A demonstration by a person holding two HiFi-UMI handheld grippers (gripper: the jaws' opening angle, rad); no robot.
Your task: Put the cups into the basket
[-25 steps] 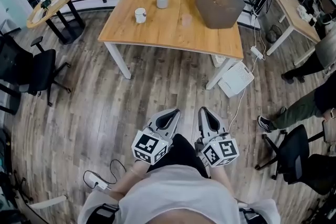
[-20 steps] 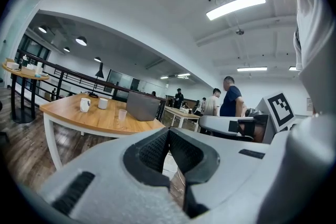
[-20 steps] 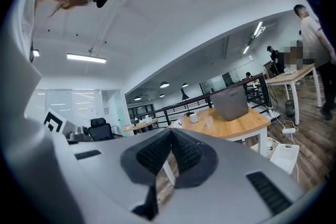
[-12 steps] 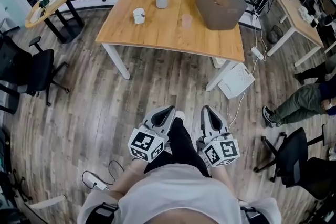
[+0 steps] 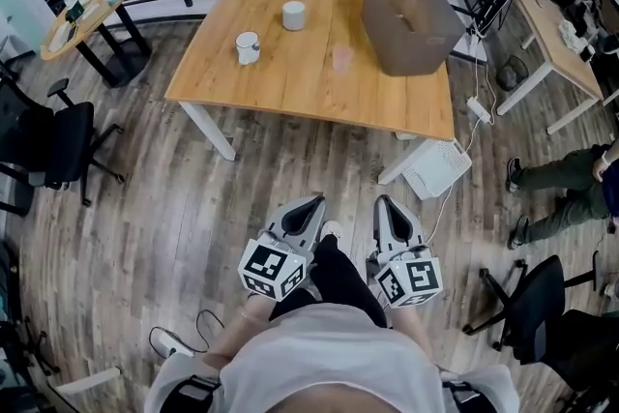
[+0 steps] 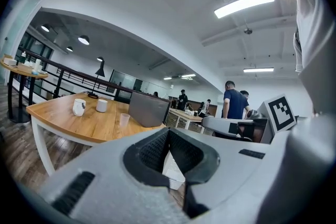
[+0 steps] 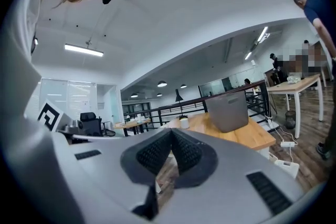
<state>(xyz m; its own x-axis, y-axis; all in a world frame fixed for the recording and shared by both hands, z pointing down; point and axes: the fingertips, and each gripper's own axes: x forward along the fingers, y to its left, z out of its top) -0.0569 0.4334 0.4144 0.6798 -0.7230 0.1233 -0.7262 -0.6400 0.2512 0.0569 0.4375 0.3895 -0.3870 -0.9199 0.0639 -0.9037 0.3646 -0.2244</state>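
Left hand-held gripper (image 6: 168, 132) closed, empty — cups (image 6: 79, 107), basket (image 6: 148, 108) on table (image 6: 63, 124) beyond.

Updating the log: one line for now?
cups: three on table | basket: empty | left claw: shut, empty | right claw: shut, empty

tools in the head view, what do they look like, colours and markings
The left tool and right tool are pale grey wedge-shaped shells with black ribbed pads inside. Each carries a white cube printed with black square markers. The person wears a white top.

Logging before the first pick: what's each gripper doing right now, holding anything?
Left gripper: jaws closed, holding nothing.
Right gripper: jaws closed, holding nothing.
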